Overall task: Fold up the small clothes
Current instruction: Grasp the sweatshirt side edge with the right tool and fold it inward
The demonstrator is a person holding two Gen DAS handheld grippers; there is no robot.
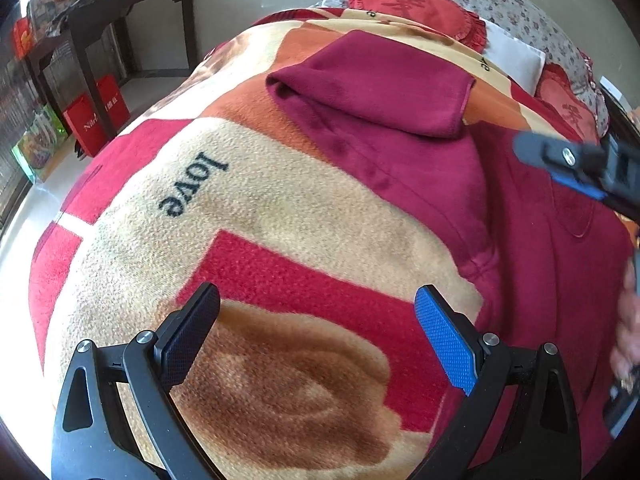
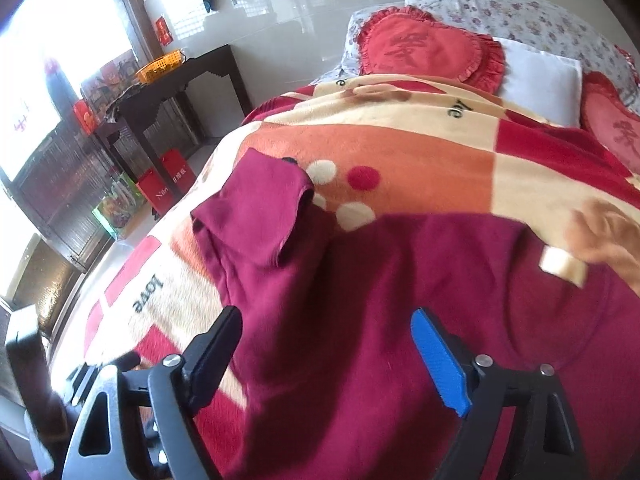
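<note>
A dark red top [image 1: 532,240] lies spread on a patterned blanket [image 1: 256,216] on a bed. Its sleeve [image 1: 380,84] is folded back on itself at the far left. The top also fills the lower half of the right wrist view [image 2: 400,300], with the folded sleeve [image 2: 256,208] at the left. My left gripper [image 1: 318,320] is open and empty above the blanket, left of the top. My right gripper [image 2: 326,340] is open and empty just above the top's body. The right gripper also shows blurred in the left wrist view [image 1: 576,168] over the top.
Red heart cushions [image 2: 432,44] and a white pillow [image 2: 544,80] lie at the bed's head. A dark side table [image 2: 168,92] with an orange basket [image 2: 160,66] stands left of the bed, red bags [image 2: 164,188] on the floor below it. A blurred hand [image 2: 600,236] shows at the right edge.
</note>
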